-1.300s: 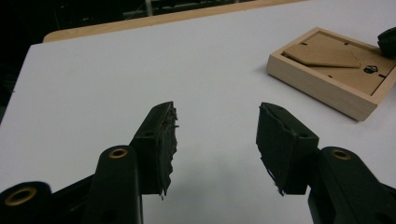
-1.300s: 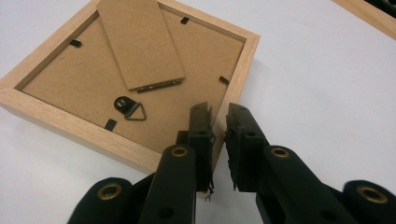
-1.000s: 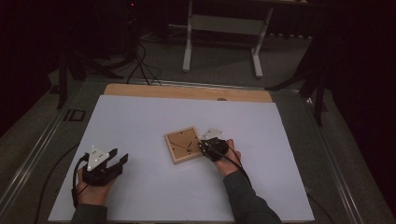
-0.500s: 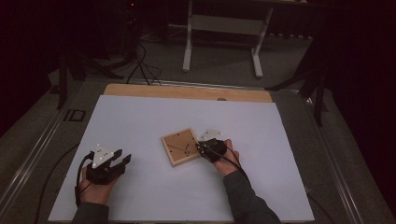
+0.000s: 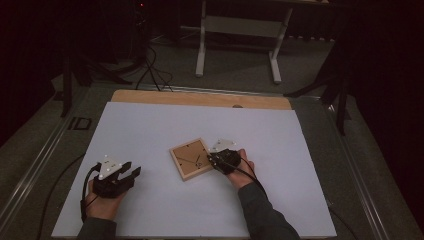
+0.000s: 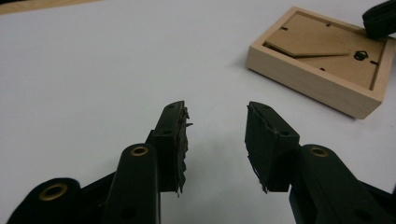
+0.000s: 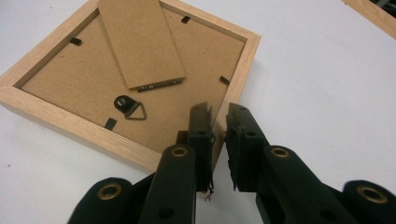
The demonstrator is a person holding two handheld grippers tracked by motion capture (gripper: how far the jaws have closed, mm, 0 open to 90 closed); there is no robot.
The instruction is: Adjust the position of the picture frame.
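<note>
One corner of the picture frame [image 7: 135, 74], lying face down mid-table, is pinched in my right gripper [image 7: 219, 123]. My left gripper [image 6: 215, 135] waits open, well apart. Lifting by that thin edge could make it slip or swing.

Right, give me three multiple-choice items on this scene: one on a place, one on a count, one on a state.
1. Where does the wooden picture frame lie?
A. near the middle of the white sheet
B. on the floor
C. on the bare wooden strip

2. How many claws grip the frame?
A. none
B. one
C. two

3. How does the frame lie?
A. upright on its stand
B. glass side up
C. back side up

Answers:
1 A, the high view shows it mid-sheet.
2 B, the right claw pinches a frame edge, while the left claw stands open over bare sheet.
3 C, the backing board's hanger ring faces up.
</note>
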